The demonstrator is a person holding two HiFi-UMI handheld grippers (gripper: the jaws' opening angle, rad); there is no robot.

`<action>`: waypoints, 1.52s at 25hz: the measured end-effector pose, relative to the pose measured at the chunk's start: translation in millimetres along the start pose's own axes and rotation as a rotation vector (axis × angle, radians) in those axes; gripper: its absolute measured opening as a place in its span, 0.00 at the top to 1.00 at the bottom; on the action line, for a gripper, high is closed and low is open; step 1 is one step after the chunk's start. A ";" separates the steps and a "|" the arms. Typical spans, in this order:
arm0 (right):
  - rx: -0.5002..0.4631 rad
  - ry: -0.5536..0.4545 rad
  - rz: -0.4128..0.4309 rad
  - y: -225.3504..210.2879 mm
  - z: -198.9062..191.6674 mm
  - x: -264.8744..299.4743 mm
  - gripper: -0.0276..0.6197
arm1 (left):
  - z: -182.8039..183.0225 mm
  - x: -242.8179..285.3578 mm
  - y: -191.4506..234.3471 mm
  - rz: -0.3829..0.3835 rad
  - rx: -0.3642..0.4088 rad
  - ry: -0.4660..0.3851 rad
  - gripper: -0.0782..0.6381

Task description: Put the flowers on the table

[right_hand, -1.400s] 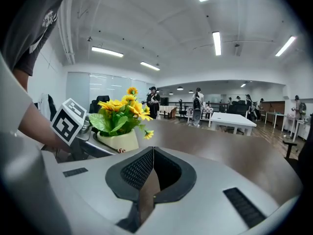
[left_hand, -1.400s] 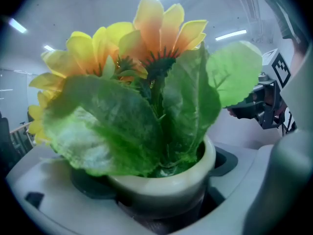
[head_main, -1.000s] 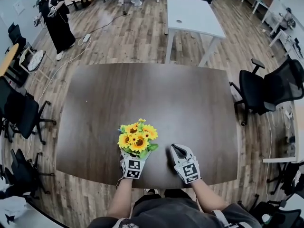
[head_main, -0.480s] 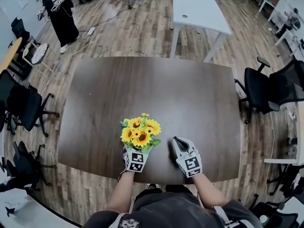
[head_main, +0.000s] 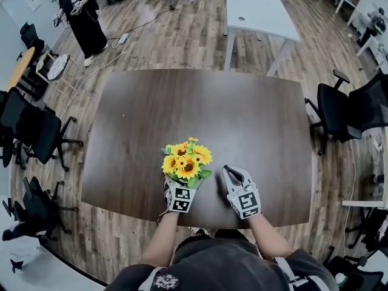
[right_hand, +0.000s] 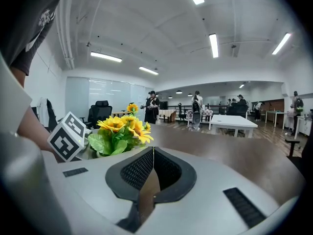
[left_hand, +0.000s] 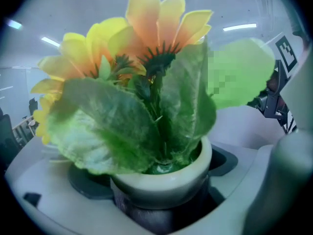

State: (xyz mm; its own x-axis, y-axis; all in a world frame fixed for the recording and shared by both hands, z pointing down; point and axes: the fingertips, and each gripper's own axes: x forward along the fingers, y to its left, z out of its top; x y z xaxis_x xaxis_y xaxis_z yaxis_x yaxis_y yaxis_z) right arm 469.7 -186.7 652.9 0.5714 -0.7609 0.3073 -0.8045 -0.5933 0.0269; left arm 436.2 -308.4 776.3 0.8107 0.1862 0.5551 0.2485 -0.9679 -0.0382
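Observation:
A bunch of yellow sunflowers (head_main: 185, 159) with green leaves stands in a small white pot (left_hand: 164, 180). My left gripper (head_main: 182, 187) is shut on the pot and holds it above the near part of the dark brown table (head_main: 200, 120). In the left gripper view the flowers (left_hand: 146, 72) fill the frame and the pot sits between the jaws. My right gripper (head_main: 234, 176) is just right of the flowers, shut and empty, low over the table's near edge. The right gripper view shows the flowers (right_hand: 120, 131) to its left and its pads (right_hand: 146, 190) pressed together.
A white table (head_main: 260, 11) stands beyond the dark one. Black office chairs (head_main: 348, 111) are at the right and black chairs (head_main: 30, 138) at the left. A person in black (head_main: 85, 23) stands at the far left on the wood floor.
Both grippers and the flowers sit slightly higher and further right in the head view; the whole view has shifted. The grip on the pot is unchanged.

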 end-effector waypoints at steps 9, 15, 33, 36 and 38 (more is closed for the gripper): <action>0.030 -0.013 -0.111 -24.7 5.2 -24.4 0.92 | -2.4 -45.2 12.5 0.025 -0.021 -0.042 0.12; 0.031 -0.046 -0.143 -21.0 23.3 -39.9 0.92 | 14.3 -95.1 8.3 0.039 -0.006 -0.111 0.28; -0.159 -0.200 -0.033 46.8 122.8 -56.9 0.92 | 148.5 -205.7 34.1 0.269 0.048 -0.435 0.88; -0.153 -0.227 -0.045 41.1 133.5 -61.4 0.92 | 156.8 -203.7 29.6 0.275 0.059 -0.434 0.88; -0.144 -0.238 -0.049 38.5 138.0 -61.7 0.92 | 157.9 -201.1 27.0 0.273 0.058 -0.434 0.88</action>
State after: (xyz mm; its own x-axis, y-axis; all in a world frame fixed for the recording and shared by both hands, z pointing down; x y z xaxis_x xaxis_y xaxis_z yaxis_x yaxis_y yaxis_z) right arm 425.8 -198.8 503.6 0.6183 -0.7827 0.0707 -0.7801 -0.6004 0.1760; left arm 363.6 -345.3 532.4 0.9924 -0.0068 0.1230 0.0163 -0.9824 -0.1862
